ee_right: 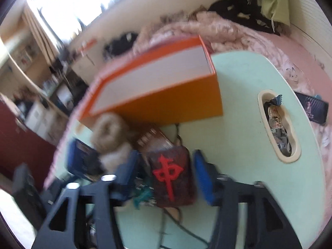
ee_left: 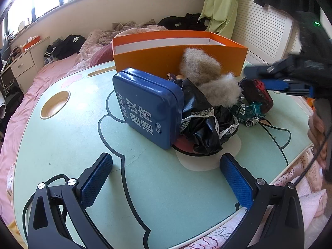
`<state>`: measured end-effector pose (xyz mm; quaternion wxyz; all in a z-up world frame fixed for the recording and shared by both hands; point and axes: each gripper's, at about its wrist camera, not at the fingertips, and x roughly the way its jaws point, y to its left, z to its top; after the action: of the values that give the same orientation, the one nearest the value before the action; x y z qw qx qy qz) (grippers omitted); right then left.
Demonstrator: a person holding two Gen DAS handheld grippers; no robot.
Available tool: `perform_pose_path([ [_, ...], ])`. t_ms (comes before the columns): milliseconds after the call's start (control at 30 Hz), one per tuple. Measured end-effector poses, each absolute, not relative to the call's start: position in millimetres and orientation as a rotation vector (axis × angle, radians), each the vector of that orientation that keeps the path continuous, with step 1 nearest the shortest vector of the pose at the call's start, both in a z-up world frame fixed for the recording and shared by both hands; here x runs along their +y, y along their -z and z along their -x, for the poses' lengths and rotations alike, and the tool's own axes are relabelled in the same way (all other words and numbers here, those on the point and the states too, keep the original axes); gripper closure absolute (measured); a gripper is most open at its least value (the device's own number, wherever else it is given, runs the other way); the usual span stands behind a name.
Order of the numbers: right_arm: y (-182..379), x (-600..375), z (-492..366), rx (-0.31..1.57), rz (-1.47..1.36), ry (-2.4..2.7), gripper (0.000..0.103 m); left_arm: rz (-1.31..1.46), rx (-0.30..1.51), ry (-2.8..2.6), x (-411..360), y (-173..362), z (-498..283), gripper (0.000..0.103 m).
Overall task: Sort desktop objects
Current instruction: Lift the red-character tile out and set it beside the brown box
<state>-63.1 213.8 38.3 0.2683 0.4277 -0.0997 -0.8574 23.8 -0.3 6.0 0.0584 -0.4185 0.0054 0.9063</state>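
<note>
Hovering over the mint-green worktop point(ee_left: 68, 137) with the left tongs point(ee_left: 166, 178) spread wide and nothing between the blue pads. Standing on edge just ahead: a blue tin point(ee_left: 147, 108), leaning against a heap of black lace-trimmed fabric point(ee_left: 205, 124) topped by a pale fur piece point(ee_left: 207, 76). Beside the heap, a green toy car point(ee_left: 249, 114) and a dark plush block point(ee_left: 259, 97), the car touching the block's near side. Behind all of it, an orange box point(ee_left: 178, 56), open at the top, white inside. Reaching in from the right edge, the right tongs point(ee_right: 168, 176), spread, straddling the dark plush block with its red character; blurred, so pad contact cannot be told, though a gap shows on either side. Sitting off to the right, an oval tray slot point(ee_right: 279, 124) in the worktop, holding small items.
</note>
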Motion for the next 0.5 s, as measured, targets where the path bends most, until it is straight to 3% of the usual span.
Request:
perform_pose_path([
  [67,-41,216,42,-0.184,-1.075,2.386,0.021,1.269,0.016,-2.747,0,-6,-24,0.000],
  [267,-13,213,-11,0.023,-1.019,2.401,0.018,1.271,0.018,-2.747,-1,-6,-24,0.000],
  [333,-5,205,-24,0.174,-0.983,2.479,0.009,1.272,0.022,-2.747,0,-7,-23,0.000],
  [367,-1,199,-24,0.258,-0.987,2.510,0.000,1.273,0.021,-2.746,0,-6,-23,0.000],
  [500,4,200,-23,0.265,-0.936,2.506,0.000,1.275,0.022,-2.746,-1,-5,-23,0.000],
])
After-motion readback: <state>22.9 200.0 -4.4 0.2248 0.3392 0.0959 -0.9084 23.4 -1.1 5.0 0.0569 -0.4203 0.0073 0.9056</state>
